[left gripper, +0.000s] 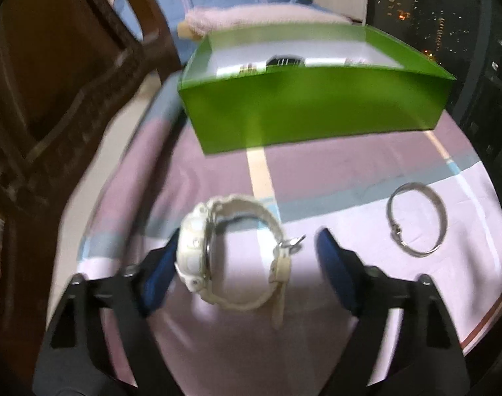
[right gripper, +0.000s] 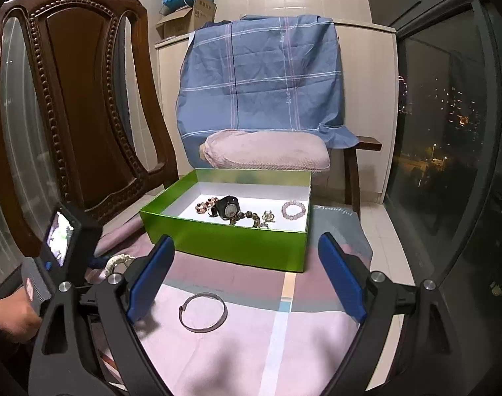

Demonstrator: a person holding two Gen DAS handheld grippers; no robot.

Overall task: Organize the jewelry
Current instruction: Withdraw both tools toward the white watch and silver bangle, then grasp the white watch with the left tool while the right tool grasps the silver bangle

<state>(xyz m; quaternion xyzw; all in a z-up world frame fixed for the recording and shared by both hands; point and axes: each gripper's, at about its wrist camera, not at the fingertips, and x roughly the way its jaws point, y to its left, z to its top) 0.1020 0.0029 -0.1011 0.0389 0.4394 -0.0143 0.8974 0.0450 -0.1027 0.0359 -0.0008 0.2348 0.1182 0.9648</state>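
A white watch [left gripper: 231, 257] stands on its side on the pink checked cloth [left gripper: 317, 171], between the blue pads of my left gripper [left gripper: 247, 237]. The left pad is against the watch face; the right pad stands apart from the strap, so the gripper is open. A silver bangle [left gripper: 443, 214] lies on the cloth to the right. In the right wrist view the bangle [right gripper: 203, 294] lies below my open, empty right gripper [right gripper: 246, 239], near its left finger. The green box [right gripper: 224, 244] behind holds a black watch [right gripper: 229, 208] and bead bracelets [right gripper: 293, 209].
A carved wooden chair [right gripper: 69, 99] stands close on the left. Behind the box are a pink cushion [right gripper: 267, 151] and a chair draped in blue cloth [right gripper: 260, 76]. A dark window [right gripper: 449, 132] runs along the right. A person's hand [right gripper: 13, 313] holds the left gripper.
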